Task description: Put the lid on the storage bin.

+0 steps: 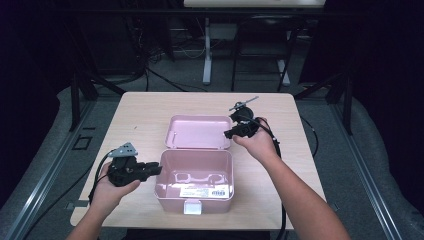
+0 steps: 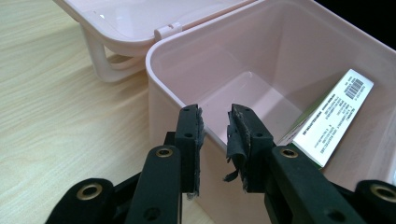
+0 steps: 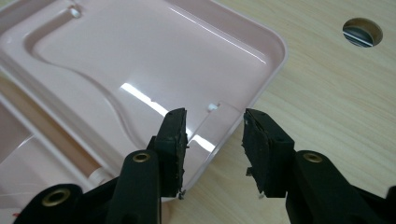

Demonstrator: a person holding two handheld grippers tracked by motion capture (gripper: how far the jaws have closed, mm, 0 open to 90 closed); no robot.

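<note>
— Where does the box (image 1: 195, 182) sit?
— On the surface (image 1: 140, 115), low in the middle of the high view. Its lid (image 1: 199, 132) lies open flat just behind it, joined along the back edge.
— Anything in the box?
— A label card (image 2: 334, 116) leans against its inner wall, at the right of the left gripper view.
— And the tongs?
— The left tongs (image 1: 159, 169) are at the box's left wall, astride its rim. The right tongs (image 1: 227, 133) are at the lid's right edge, right of centre in the frame.
</note>
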